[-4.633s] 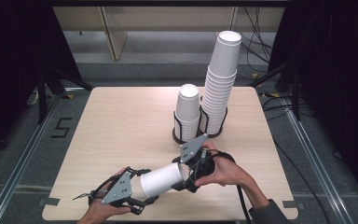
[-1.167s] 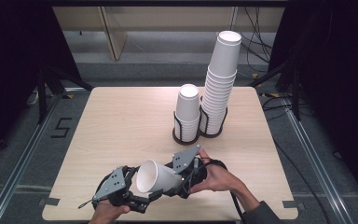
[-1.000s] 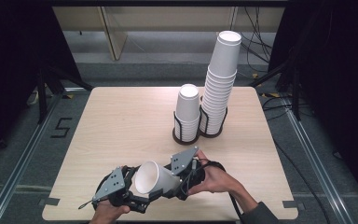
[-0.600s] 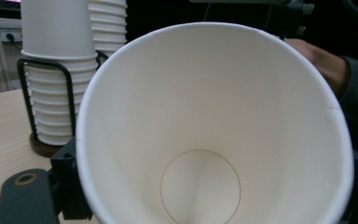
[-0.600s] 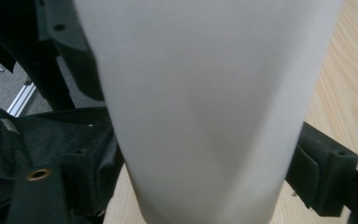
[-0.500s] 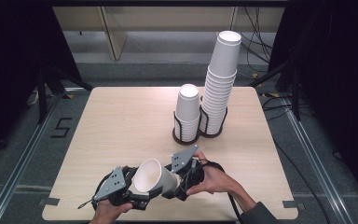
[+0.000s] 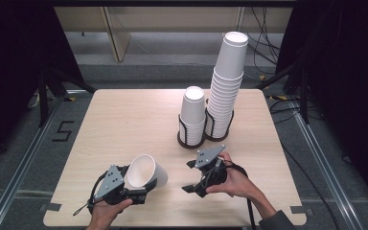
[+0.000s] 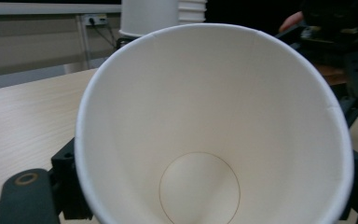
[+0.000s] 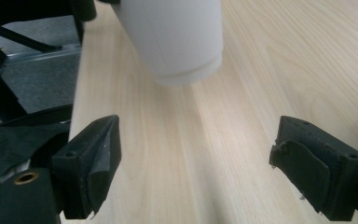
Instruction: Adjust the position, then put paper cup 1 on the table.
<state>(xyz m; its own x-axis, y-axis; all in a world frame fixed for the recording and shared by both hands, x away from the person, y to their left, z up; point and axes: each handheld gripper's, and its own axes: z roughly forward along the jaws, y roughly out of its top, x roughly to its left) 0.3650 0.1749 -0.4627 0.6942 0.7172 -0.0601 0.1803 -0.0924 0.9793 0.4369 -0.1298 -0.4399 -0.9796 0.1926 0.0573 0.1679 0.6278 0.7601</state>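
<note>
A white paper cup [image 7: 146, 171] hangs tilted near the table's front edge, its mouth facing up and to the left. My left gripper [image 7: 140, 190] is shut on the cup, and the left gripper view looks straight into the cup's inside [image 8: 205, 140]. My right gripper [image 7: 190, 176] stands open a short way to the cup's right, with nothing between its jaws. In the right gripper view the cup's base [image 9: 177, 42] lies ahead of the open right gripper [image 9: 200, 154], apart from it.
A tall stack of white cups [image 7: 227, 86] and a short stack [image 7: 193, 112] stand side by side in black wire holders [image 7: 191, 140] at the table's back right. Bare wooden table [image 7: 124, 120] lies to their left.
My right gripper has drawn back to the right, away from the cup's base, and now stands apart from it. The cup stays in my left gripper, tilted a little more upright.
</note>
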